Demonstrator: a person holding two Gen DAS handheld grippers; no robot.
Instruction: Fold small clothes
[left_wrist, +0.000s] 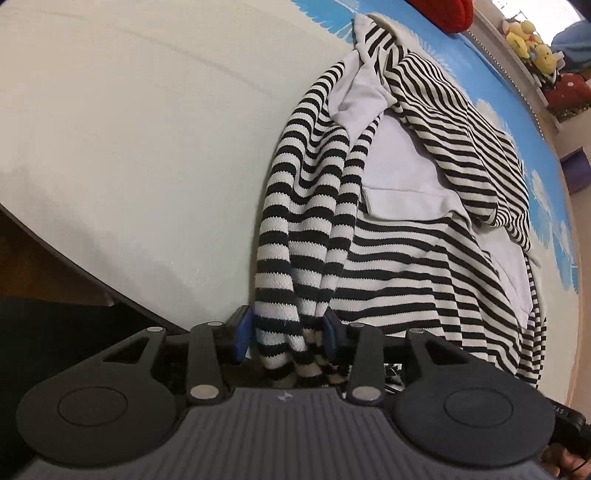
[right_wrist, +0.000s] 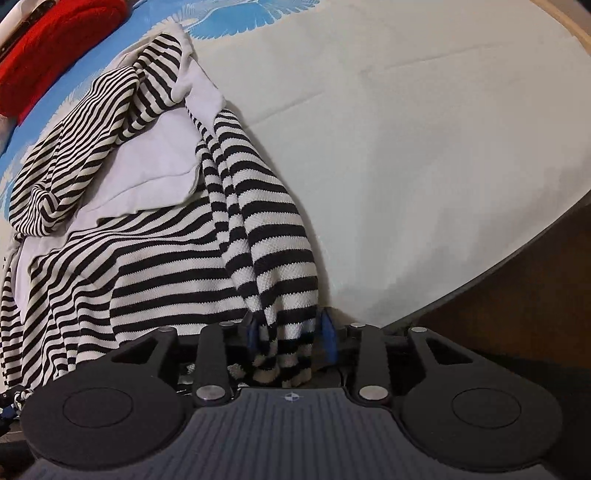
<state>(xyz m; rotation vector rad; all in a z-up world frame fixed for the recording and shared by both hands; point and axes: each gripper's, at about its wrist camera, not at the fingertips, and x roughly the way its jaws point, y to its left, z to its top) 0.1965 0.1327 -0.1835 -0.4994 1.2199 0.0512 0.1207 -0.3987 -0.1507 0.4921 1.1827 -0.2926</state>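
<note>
The left tongs (left_wrist: 288, 332) pinch a bunched striped edge of the black-and-white striped top (left_wrist: 388, 251) between blue pads. The right tongs (right_wrist: 290, 334) clamp another gathered edge of the same top, which lies crumpled on the pale counter (left_wrist: 147, 129), its white lining (left_wrist: 402, 166) exposed, near a red cushion (right_wrist: 48, 48).

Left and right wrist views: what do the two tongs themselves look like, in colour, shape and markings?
Both look alike. The left tongs and right tongs have blue pads on black fingers, black linkage arms with silver round pivots, two black round discs, and a grey ribbed body bearing a small white cross-shaped mark. No sleeves show.
</note>
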